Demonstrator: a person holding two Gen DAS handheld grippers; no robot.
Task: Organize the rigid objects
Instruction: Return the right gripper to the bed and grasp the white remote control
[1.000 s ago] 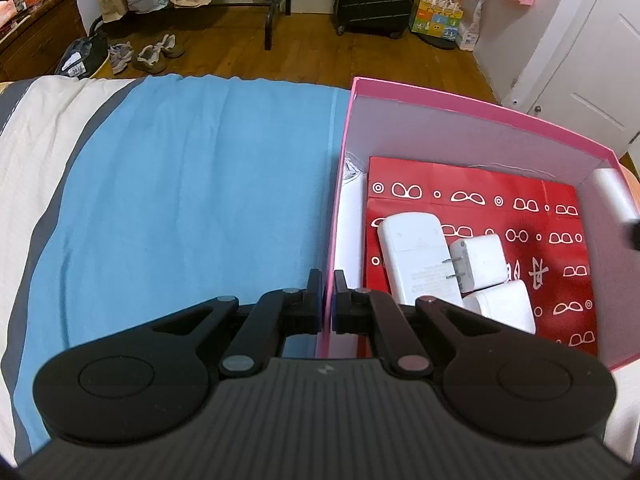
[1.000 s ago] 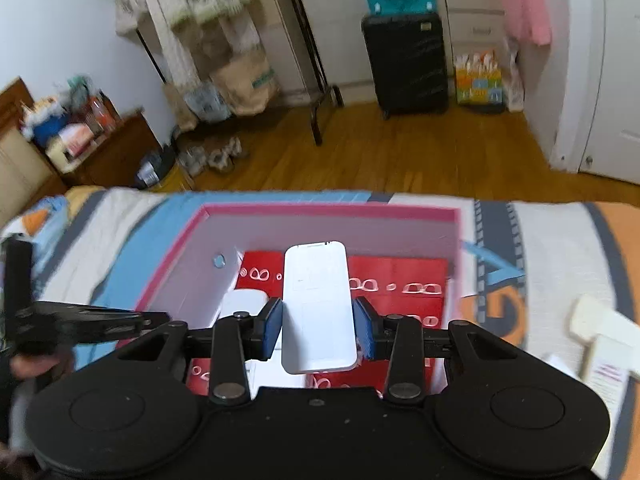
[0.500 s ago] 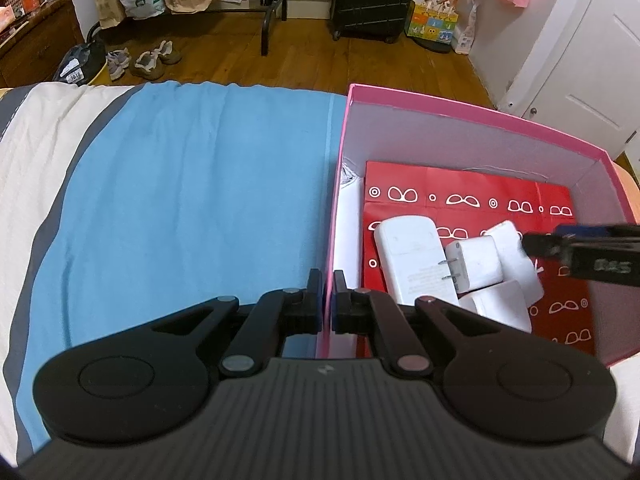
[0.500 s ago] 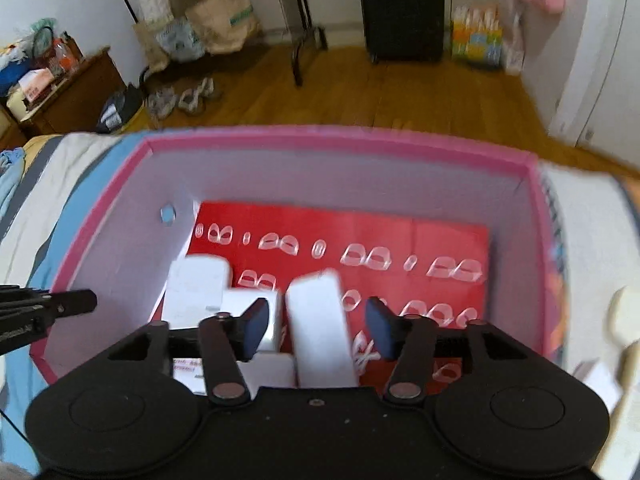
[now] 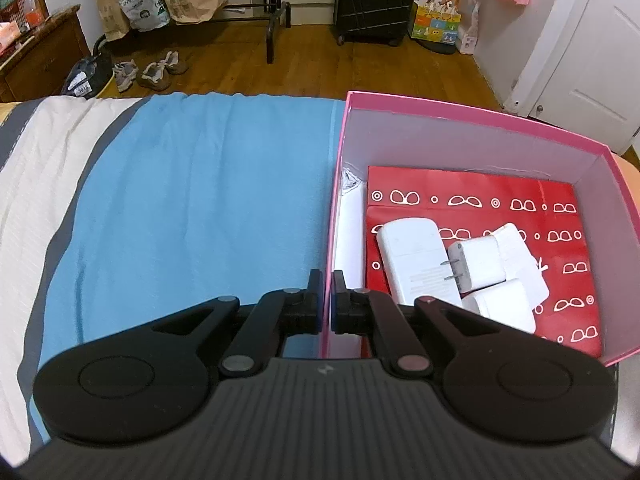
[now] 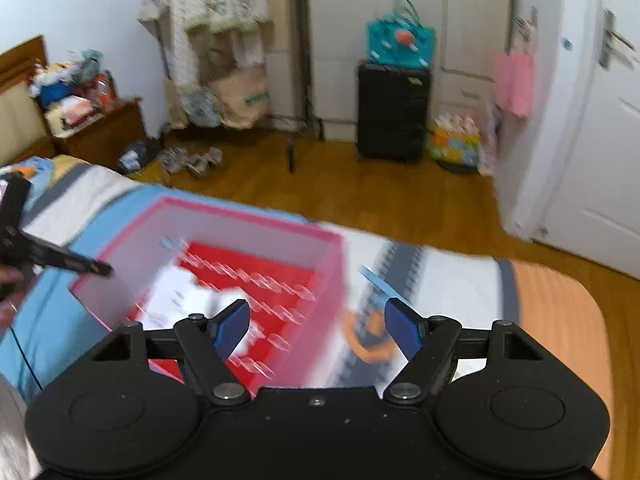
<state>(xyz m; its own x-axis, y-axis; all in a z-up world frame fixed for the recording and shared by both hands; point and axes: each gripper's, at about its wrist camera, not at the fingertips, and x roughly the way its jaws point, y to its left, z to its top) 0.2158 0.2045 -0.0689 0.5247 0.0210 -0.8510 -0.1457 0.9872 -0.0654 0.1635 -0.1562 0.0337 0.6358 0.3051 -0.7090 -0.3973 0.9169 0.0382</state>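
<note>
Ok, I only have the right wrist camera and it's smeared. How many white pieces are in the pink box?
Observer: Four on the red sheet: a long flat pack, a plug adapter with its prongs towards the pack, a block nearer the camera, and a flat piece partly under the adapter.
Operator: And is the left gripper holding anything?
Observer: Yes. The left gripper is shut on the left wall of the pink box, with one of its fingers outside and one inside.
</note>
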